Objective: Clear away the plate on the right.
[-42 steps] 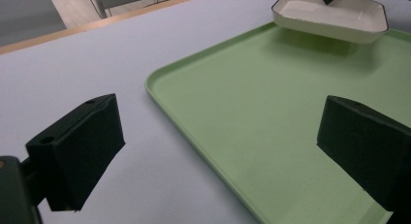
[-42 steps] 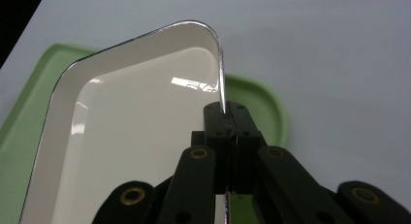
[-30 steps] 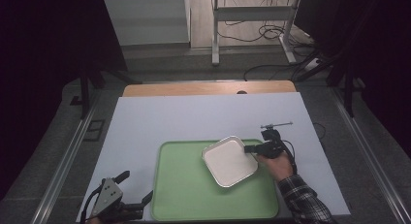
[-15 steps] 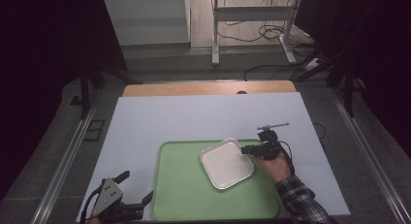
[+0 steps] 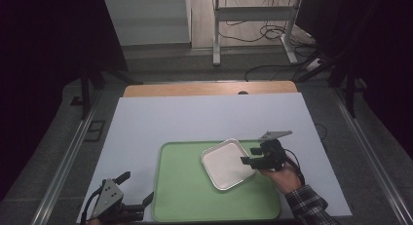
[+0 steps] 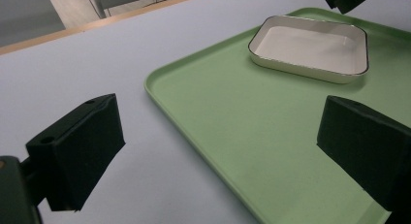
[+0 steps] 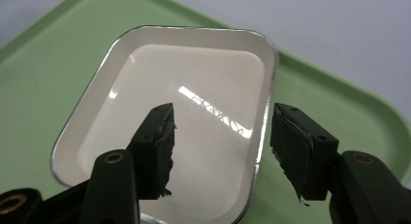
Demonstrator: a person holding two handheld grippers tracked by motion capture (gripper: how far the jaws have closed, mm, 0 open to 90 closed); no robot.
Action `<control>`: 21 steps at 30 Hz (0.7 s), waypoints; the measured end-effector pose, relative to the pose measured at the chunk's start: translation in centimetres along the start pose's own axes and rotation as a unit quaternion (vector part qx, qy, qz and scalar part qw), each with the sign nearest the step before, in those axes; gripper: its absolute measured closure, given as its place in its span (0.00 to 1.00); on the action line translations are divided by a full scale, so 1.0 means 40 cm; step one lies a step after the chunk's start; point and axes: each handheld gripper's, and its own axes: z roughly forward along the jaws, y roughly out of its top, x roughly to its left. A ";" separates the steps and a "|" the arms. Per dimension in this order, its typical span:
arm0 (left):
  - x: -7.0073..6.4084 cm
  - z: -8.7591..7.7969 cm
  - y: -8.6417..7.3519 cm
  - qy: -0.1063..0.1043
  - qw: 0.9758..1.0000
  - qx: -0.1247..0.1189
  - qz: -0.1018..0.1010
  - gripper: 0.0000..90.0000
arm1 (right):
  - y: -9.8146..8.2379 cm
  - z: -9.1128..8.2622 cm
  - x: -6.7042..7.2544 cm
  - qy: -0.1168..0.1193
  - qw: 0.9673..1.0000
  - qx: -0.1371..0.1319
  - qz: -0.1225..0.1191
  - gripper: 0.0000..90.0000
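Right gripper [image 7: 220, 151] w/ jaws just opening astride dish [image 7: 169, 112] rim; left gripper [image 6: 218, 156] open over tray [image 6: 232, 127] edge.

Dim room, bright tabletop, dish [image 7: 194, 112] glare

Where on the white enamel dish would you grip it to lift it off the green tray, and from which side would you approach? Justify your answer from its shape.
Grip the raised rim of the white dish at its right edge, one jaw inside, one outside. It lies flat on the green tray, so only the thin upturned wall offers purchase. The right gripper already straddles that edge with its jaws apart.
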 end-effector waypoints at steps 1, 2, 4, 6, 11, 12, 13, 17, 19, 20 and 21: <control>0.000 0.000 0.000 0.000 1.000 0.000 0.000 0.03 | -0.004 -0.008 0.013 0.006 1.000 -0.002 -0.006 0.48; -0.001 0.000 0.000 0.000 1.000 0.000 0.001 0.03 | -0.006 -0.011 0.019 0.008 1.000 -0.005 -0.010 0.48; 0.000 0.000 0.000 0.000 1.000 0.000 0.001 0.03 | -0.009 -0.019 0.030 0.010 1.000 -0.006 -0.018 0.50; 0.000 0.000 0.000 0.000 1.000 0.000 0.000 0.03 | -0.014 -0.025 0.039 0.011 1.000 -0.007 -0.022 0.51; -0.001 0.000 0.000 0.001 1.000 0.001 0.001 0.03 | -0.024 -0.039 0.058 0.016 0.999 -0.007 -0.028 0.56; -0.001 0.000 0.000 0.001 1.000 0.001 0.001 0.03 | -0.024 -0.039 0.058 0.016 0.999 -0.007 -0.028 0.56; -0.001 0.001 0.000 0.001 1.000 0.001 0.001 0.03 | -0.029 -0.042 0.066 0.020 0.999 -0.005 -0.029 0.58; -0.001 0.001 0.000 0.001 1.000 0.001 0.002 0.03 | -0.036 -0.045 0.078 0.023 0.999 -0.001 -0.033 0.60; -0.001 0.001 0.000 0.001 1.000 0.001 0.002 0.03 | -0.040 -0.045 0.087 0.027 0.999 0.002 -0.036 0.62; -0.001 0.001 0.000 0.001 1.000 0.001 0.002 0.03 | -0.044 -0.043 0.096 0.030 0.999 0.006 -0.040 0.63; -0.001 0.001 0.000 0.001 1.000 0.001 0.002 0.03 | -0.044 -0.043 0.096 0.030 0.999 0.006 -0.040 0.63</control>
